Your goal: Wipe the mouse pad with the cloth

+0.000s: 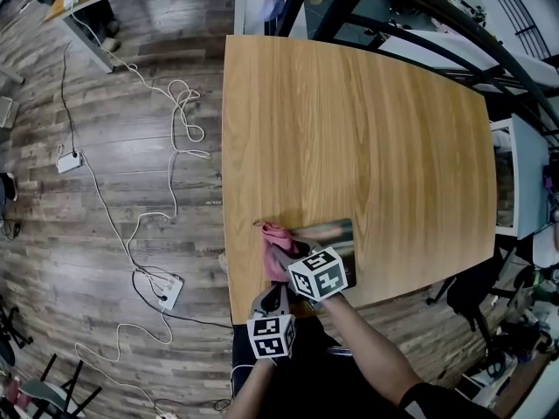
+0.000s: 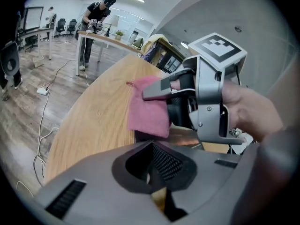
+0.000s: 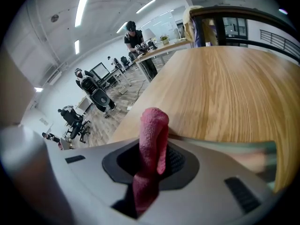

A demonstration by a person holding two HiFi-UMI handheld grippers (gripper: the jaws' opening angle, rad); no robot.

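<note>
A pink cloth [image 1: 273, 235] lies bunched at the left end of a dark, shiny mouse pad [image 1: 332, 233] near the wooden table's [image 1: 367, 138] front edge. My right gripper [image 1: 284, 257] is shut on the cloth; in the right gripper view a fold of the cloth [image 3: 152, 130] rises out of my right gripper [image 3: 150, 168], with the mouse pad [image 3: 243, 149] just beyond. My left gripper [image 1: 276, 297] sits shut at the pad's near-left corner. The left gripper view shows my left gripper [image 2: 157, 182] under the cloth [image 2: 149, 109] and the right gripper [image 2: 158, 95]. Whether it pinches the pad [image 2: 143, 136] is unclear.
White cables and a power strip [image 1: 168, 291] lie on the wood floor left of the table. A dark rack [image 1: 524, 77] and white furniture stand at the right. A person [image 2: 96, 18] stands at another desk far off.
</note>
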